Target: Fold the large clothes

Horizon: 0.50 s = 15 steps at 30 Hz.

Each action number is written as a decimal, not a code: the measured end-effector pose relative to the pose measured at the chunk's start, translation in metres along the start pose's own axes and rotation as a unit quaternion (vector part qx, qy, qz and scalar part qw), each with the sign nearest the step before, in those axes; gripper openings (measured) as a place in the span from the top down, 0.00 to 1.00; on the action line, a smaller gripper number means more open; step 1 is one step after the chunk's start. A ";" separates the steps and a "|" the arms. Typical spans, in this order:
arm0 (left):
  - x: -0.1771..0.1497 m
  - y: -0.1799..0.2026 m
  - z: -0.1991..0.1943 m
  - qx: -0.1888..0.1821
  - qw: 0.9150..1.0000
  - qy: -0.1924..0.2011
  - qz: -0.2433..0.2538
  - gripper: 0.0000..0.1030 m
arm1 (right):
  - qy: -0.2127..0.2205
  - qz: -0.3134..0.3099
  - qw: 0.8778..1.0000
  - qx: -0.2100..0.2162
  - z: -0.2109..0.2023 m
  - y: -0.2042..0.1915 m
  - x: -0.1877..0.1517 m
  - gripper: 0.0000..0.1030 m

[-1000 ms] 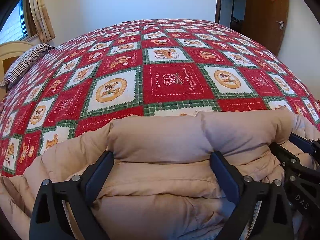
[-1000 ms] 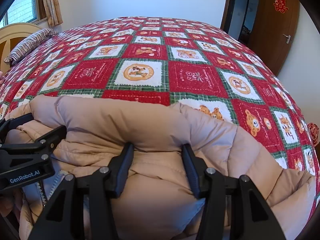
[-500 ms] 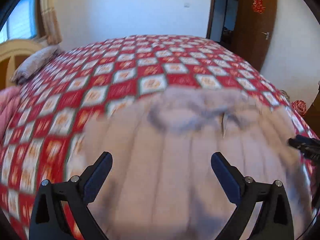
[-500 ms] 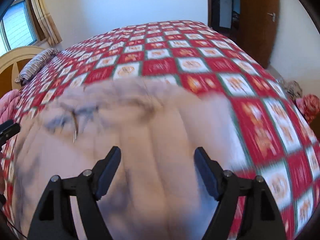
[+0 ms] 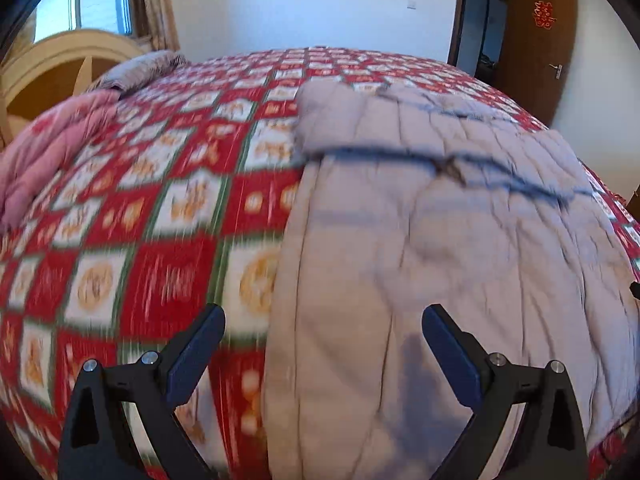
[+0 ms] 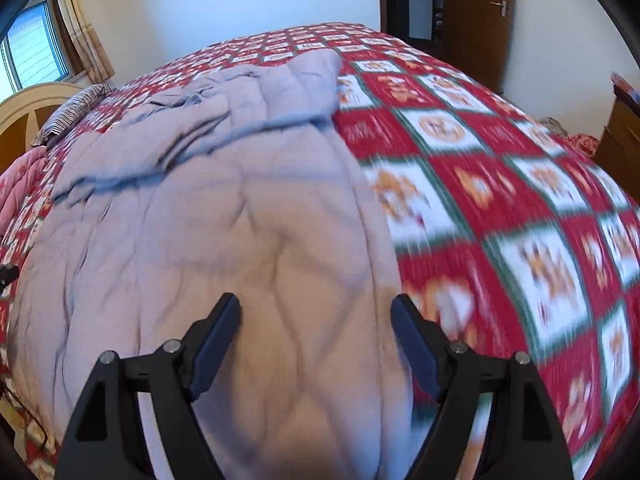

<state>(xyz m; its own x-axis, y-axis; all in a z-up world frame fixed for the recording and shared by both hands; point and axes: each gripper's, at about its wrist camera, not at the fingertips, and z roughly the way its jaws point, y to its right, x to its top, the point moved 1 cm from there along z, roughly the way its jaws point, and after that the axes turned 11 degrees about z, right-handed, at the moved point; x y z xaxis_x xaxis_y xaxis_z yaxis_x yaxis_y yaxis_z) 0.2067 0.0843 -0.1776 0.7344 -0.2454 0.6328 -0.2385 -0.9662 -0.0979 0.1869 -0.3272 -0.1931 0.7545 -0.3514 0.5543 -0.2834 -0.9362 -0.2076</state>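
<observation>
A large beige padded coat (image 5: 440, 240) lies spread flat on the bed, its hood end far from me; it also shows in the right wrist view (image 6: 208, 216). My left gripper (image 5: 322, 346) is open and empty, raised above the coat's near left edge. My right gripper (image 6: 316, 334) is open and empty, raised above the coat's near right part. Both views are blurred by motion.
The bed carries a red, white and green patchwork quilt (image 5: 152, 216) (image 6: 500, 184). A pink garment (image 5: 44, 152) lies at the left by the wooden headboard (image 5: 52, 68). A striped pillow (image 6: 76, 108) sits far left. A brown door (image 5: 532, 36) stands at the back right.
Both grippers let go of the folded coat edge and opened. They pulled back and rose. The coat now lies spread out flat over the quilt.
</observation>
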 end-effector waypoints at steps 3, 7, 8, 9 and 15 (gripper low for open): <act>-0.025 0.002 -0.005 -0.007 1.000 -0.008 -0.008 0.04 | 0.008 0.005 1.000 0.009 -0.018 0.006 -0.022 0.20; -0.046 0.002 -0.009 -0.028 0.999 -0.006 -0.019 0.04 | -0.003 0.014 1.000 0.019 -0.032 0.018 -0.048 0.20; -0.048 0.002 -0.010 -0.031 0.999 -0.004 -0.022 0.04 | -0.005 0.014 1.000 0.020 -0.034 0.019 -0.054 0.20; -0.051 0.000 -0.010 -0.040 0.999 -0.001 -0.027 0.04 | -0.007 0.014 1.000 0.021 -0.036 0.021 -0.059 0.20; -0.058 0.007 -0.007 -0.089 0.996 0.000 -0.027 0.05 | -0.031 0.019 0.999 0.038 -0.040 0.024 -0.087 0.32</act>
<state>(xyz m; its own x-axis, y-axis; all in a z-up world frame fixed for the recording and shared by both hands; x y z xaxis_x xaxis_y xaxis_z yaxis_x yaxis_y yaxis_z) 0.1582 0.0925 -0.2097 0.7494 -0.1941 0.6330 -0.3076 -0.9487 0.0733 0.0905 -0.3195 -0.2140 0.7798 -0.3840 0.4945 -0.2684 -0.9186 -0.2901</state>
